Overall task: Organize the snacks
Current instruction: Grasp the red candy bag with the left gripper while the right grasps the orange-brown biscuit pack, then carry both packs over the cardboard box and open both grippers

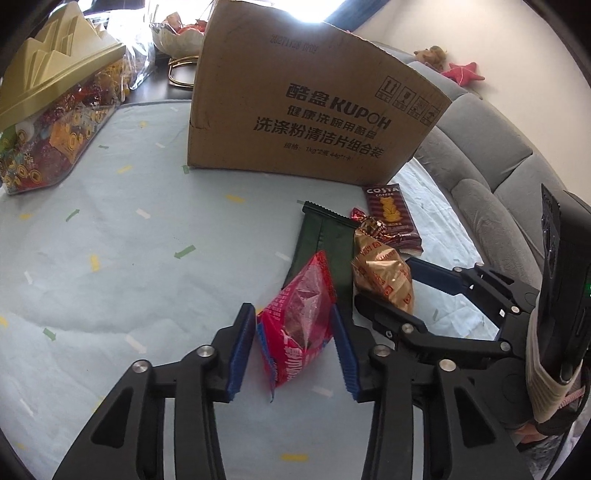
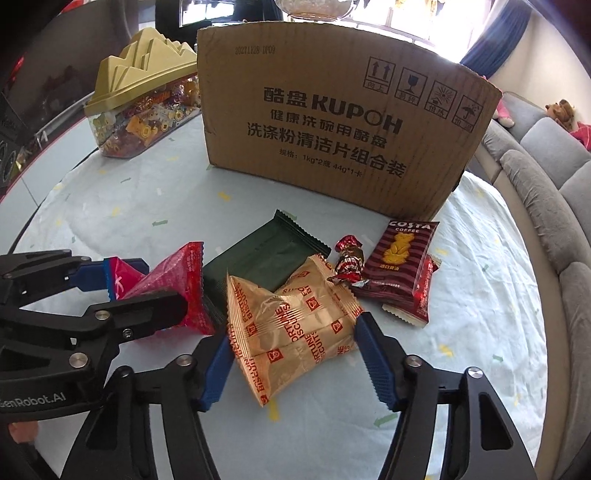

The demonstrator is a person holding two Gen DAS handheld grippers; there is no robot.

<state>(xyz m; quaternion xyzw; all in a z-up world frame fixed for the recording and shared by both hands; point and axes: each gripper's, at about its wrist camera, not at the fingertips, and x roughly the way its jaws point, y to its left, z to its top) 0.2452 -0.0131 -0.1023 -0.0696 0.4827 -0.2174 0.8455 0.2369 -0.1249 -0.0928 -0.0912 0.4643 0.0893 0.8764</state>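
A pile of snacks lies on the pale tablecloth before a cardboard box. My left gripper is shut on a red snack packet, its blue pads pressing both sides. My right gripper is open, its pads either side of a gold biscuit packet and not squeezing it. A dark green packet lies under both. A wrapped candy and a Costa biscuit packet lie to the right.
A clear container of gold-wrapped sweets with a gold lid stands at the back left. A grey sofa runs along the table's right edge. A bowl sits behind the box.
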